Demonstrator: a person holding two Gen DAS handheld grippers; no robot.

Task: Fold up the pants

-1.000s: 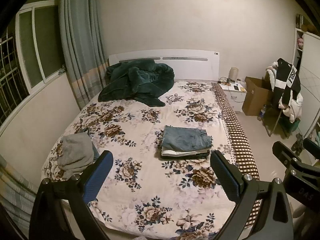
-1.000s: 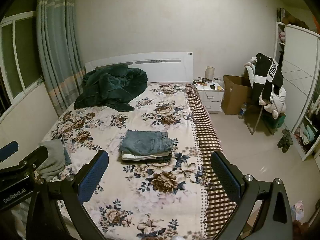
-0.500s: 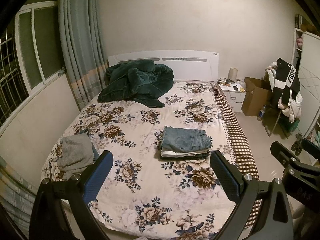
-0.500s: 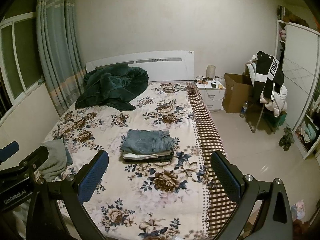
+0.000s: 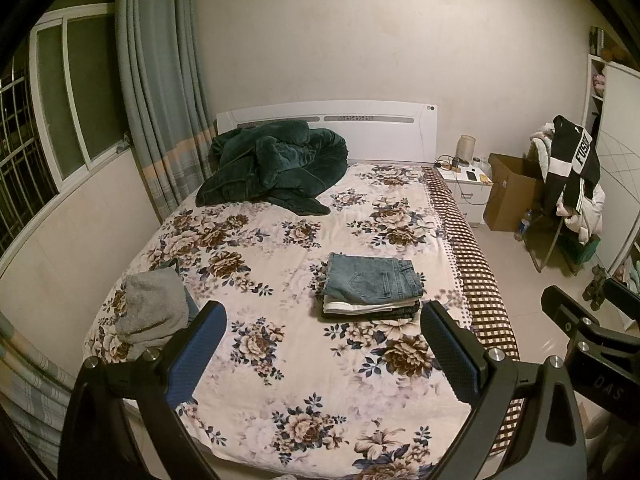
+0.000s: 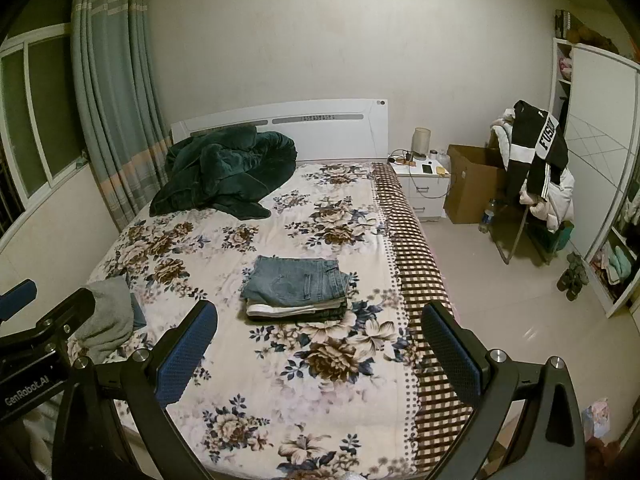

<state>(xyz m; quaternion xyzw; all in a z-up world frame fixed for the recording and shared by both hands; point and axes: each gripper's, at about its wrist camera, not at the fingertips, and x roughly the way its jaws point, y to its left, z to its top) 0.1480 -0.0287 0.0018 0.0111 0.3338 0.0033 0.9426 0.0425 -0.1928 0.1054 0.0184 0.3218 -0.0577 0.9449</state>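
Observation:
A stack of folded pants with blue jeans on top [image 5: 372, 286] [image 6: 296, 286] lies on the floral bedspread [image 5: 280, 240] [image 6: 240, 360], right of the bed's middle. A crumpled grey garment [image 5: 152, 306] [image 6: 110, 314] lies at the bed's near left edge. My left gripper [image 5: 322, 354] is open and empty, held back above the foot of the bed. My right gripper [image 6: 318, 354] is open and empty too, beside it to the right. Neither touches any cloth.
A dark green blanket [image 5: 276, 168] is heaped by the white headboard. A nightstand [image 6: 424, 188], a cardboard box [image 6: 472, 184] and a chair hung with clothes [image 6: 536, 168] stand right of the bed. A wardrobe [image 6: 600, 160] lines the right wall; a curtain [image 5: 160, 100] hangs left.
Both grippers stay open and empty. The views shift only slightly; the folded stack and grey garment have not moved.

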